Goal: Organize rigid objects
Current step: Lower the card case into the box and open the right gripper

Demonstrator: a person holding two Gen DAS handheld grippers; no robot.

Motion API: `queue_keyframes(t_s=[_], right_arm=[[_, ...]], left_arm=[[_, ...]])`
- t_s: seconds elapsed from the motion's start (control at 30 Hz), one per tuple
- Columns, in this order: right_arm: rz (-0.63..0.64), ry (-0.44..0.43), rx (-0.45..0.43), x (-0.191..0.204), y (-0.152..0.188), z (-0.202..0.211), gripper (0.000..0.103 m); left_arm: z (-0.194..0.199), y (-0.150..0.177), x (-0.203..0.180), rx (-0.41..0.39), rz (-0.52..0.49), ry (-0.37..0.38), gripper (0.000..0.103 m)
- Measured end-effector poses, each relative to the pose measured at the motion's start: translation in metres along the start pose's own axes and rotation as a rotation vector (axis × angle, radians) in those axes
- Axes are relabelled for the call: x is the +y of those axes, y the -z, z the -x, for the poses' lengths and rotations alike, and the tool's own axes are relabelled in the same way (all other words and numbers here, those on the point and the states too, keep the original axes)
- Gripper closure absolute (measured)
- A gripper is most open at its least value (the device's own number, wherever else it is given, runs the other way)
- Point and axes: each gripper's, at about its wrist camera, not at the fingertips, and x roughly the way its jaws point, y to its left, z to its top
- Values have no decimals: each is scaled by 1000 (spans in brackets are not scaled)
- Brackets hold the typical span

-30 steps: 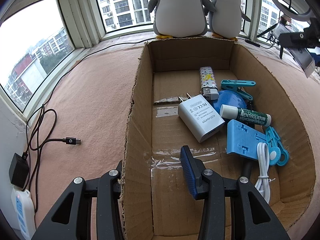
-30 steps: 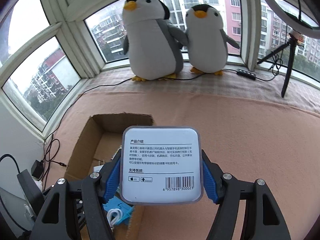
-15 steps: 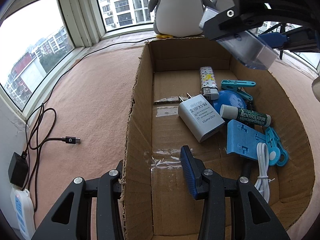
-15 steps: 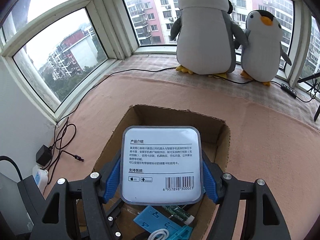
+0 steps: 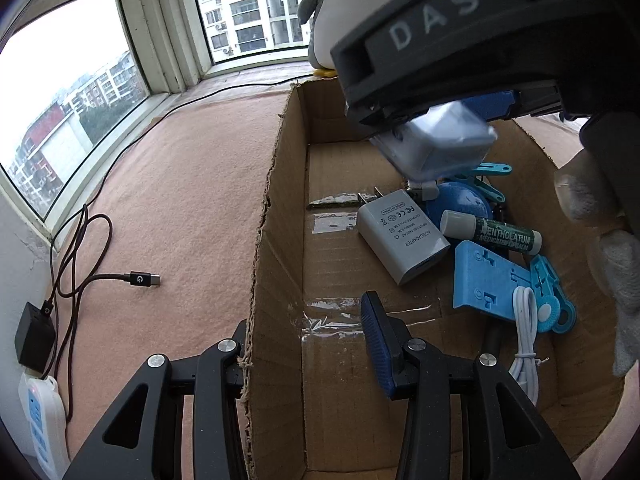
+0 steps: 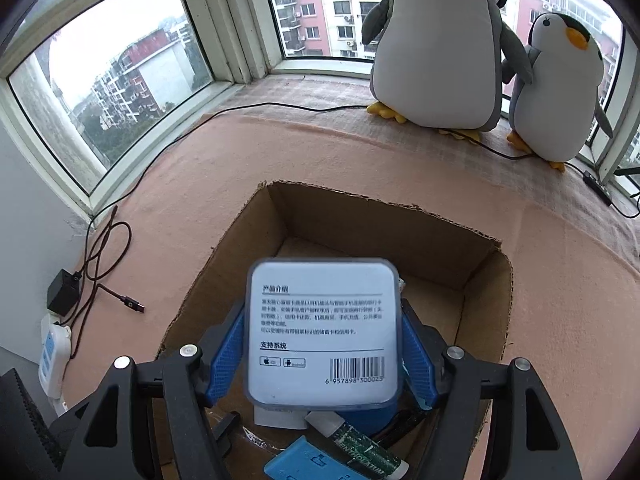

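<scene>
My right gripper [image 6: 322, 356] is shut on a clear square plastic case with a printed barcode label [image 6: 323, 334] and holds it over the open cardboard box [image 6: 460, 272]. The case also shows in the left wrist view [image 5: 438, 146], above the box's far end. My left gripper [image 5: 308, 344] straddles the box's left wall [image 5: 272, 240], one finger outside and one inside, touching or pinching it. In the box lie a white charger [image 5: 402, 236], a lip balm tube [image 5: 492, 232], a blue plate [image 5: 490, 280], a white cable [image 5: 524, 340] and teal clips [image 5: 486, 184].
The box stands on a pink cloth [image 5: 180, 200] by a bay window. Two plush penguins [image 6: 440, 40] stand at the back. A dark USB cable [image 5: 136, 279], a black adapter [image 5: 34, 336] and a white power strip [image 5: 40, 412] lie at the left.
My right gripper has carried the case forward and down over the box. The left gripper and the box contents have not moved.
</scene>
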Motion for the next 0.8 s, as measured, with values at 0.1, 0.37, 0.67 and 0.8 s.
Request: queue_keyframes(t_s=[0.1,0.37,0.67,0.8], right_arm=[[-9,2,-3,-3,0,2,36],[-30,-6,-14,-10,4,14,35],[-84,-8,-36,-29,19,38,35],[-115,-7,-49,-42,29,52,35]], left_arm=[[0,0,0,-1,1,-1,58],[0,1,0,-1,-3,-5,58],[-1,1,-1,-1,-3,-11,58],[-1,1,-1,1,1,-11,58]])
